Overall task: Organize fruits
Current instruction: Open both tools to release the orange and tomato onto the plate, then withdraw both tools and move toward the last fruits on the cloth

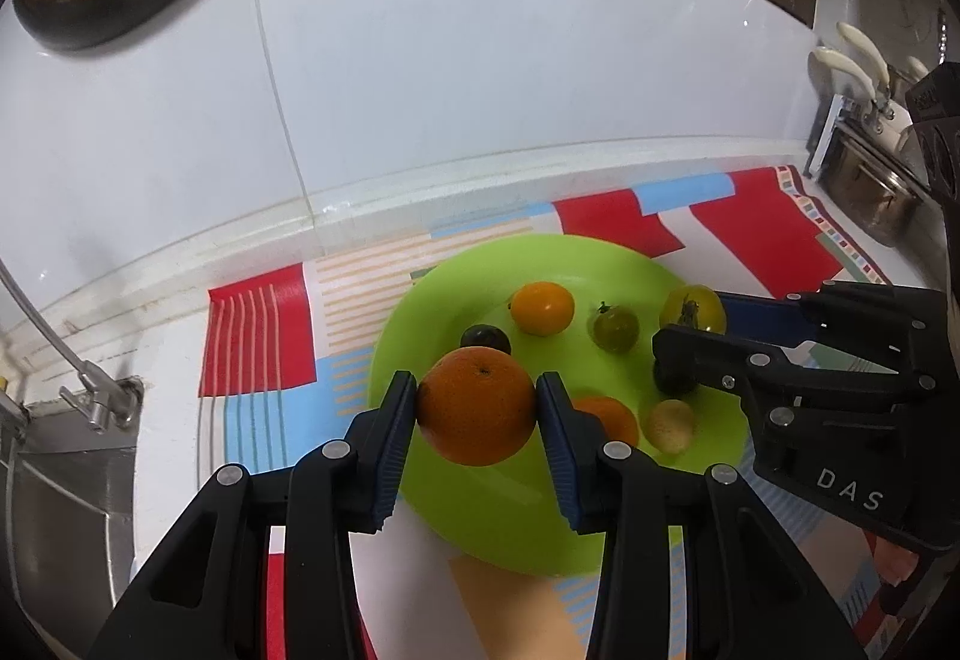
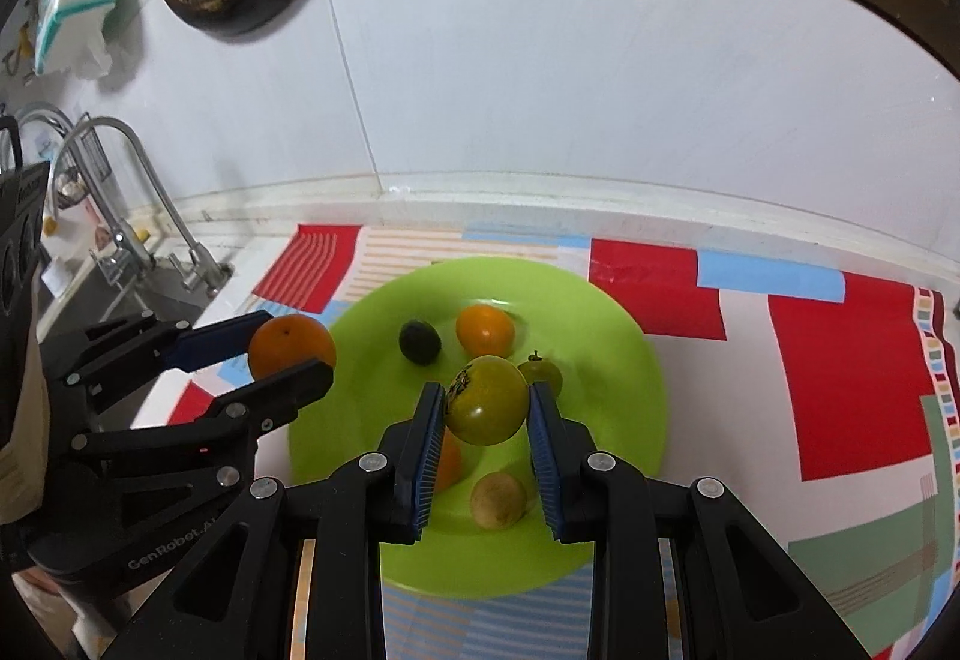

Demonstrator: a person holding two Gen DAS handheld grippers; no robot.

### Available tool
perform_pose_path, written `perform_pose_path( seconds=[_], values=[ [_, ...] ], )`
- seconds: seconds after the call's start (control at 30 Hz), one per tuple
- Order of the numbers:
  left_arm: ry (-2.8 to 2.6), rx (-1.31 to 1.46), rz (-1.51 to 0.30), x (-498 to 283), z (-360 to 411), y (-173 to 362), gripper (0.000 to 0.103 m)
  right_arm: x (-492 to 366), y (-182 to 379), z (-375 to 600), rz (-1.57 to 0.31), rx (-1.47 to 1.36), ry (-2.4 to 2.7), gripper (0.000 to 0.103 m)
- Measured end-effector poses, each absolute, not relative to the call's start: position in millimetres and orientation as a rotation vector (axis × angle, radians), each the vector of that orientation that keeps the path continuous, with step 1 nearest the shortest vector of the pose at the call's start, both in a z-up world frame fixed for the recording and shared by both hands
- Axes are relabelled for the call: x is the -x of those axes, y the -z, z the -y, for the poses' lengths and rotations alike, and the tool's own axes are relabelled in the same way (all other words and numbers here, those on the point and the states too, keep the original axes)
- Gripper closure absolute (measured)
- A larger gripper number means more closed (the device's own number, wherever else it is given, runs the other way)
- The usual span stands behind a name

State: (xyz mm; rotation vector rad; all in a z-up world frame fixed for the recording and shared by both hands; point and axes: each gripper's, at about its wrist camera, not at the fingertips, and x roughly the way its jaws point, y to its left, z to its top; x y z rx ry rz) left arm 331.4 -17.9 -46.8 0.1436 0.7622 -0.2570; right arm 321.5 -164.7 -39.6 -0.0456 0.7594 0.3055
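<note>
Leftmost, a steel sink point(image 2: 120, 288) with its curved tap point(image 2: 129, 192) edges the tabletop point(image 1: 168, 420), which carries a patterned cloth point(image 1: 258, 342) in red, blue and white. On that cloth sits a bright green plate point(image 1: 480, 516), and over its near left part the left gripper point(image 1: 477, 405) has its jaws closed on an orange point(image 1: 477, 405), pads pressing its two sides at the widest girth, the fruit held clear above the plate. An orange is firm, fairly heavy and has a dimpled peel that grips well, so a hold across the middle suits it. Further right, the right gripper point(image 2: 486, 408) has its jaws nearly together around a yellow-green tomato point(image 2: 486, 408), also lifted over the plate. That one looks smooth, thin-skinned and likely to bruise or slip, so it calls for a light squeeze across the equator, away from the dark stem scar. Lying on the plate are a small dark fruit point(image 2: 420, 341), a round orange-yellow fruit point(image 2: 485, 330), a small green tomato point(image 2: 543, 373), a pale tan fruit point(image 2: 498, 499) and another orange one point(image 1: 609, 420) partly hidden behind a finger. At far right, in the left wrist view, a metal pot point(image 1: 870, 192) stands beyond the cloth.
</note>
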Motion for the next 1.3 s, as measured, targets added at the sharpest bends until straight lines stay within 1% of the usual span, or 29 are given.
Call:
perform_pose_path(
  seconds=[0.27, 0.53, 0.57, 0.6, 0.67, 0.7, 0.73, 0.83, 0.97, 1.07, 1.13, 1.2, 1.3],
  values=[
    [0.257, -0.156, -0.794, -343, 19, 60, 0.062, -337, 54, 163, -0.802, 0.038, -0.308, 0.074],
    [0.248, -0.157, -0.805, -348, 20, 62, 0.062, -343, 59, 160, -0.816, 0.04, -0.319, 0.074],
    [0.246, -0.156, -0.81, -349, 20, 62, 0.061, -342, 58, 161, -0.814, 0.041, -0.319, 0.073],
    [0.241, -0.154, -0.804, -348, 20, 61, 0.057, -342, 58, 160, -0.815, 0.041, -0.318, 0.073],
    [0.227, -0.159, -0.782, -345, 19, 57, 0.053, -341, 57, 161, -0.811, 0.037, -0.317, 0.071],
    [0.22, -0.162, -0.776, -343, 18, 54, 0.053, -340, 56, 161, -0.806, 0.037, -0.312, 0.067],
    [0.216, -0.163, -0.773, -342, 17, 53, 0.053, -338, 55, 162, -0.801, 0.038, -0.311, 0.066],
    [0.206, -0.157, -0.757, -333, 15, 44, 0.05, -330, 50, 162, -0.784, 0.048, -0.304, 0.066],
    [0.195, -0.159, -0.728, -317, 16, 31, 0.045, -315, 40, 166, -0.75, 0.051, -0.294, 0.066],
    [0.19, -0.154, -0.709, -304, 17, 22, 0.043, -300, 31, 169, -0.724, 0.051, -0.288, 0.066],
    [0.188, -0.149, -0.699, -294, 18, 16, 0.04, -289, 25, 172, -0.704, 0.051, -0.278, 0.066],
    [0.186, -0.142, -0.69, -285, 20, 10, 0.035, -279, 20, 176, -0.691, 0.044, -0.271, 0.066],
    [0.185, -0.134, -0.676, -270, 22, 3, 0.033, -263, 14, 182, -0.677, 0.029, -0.262, 0.066]
  ],
)
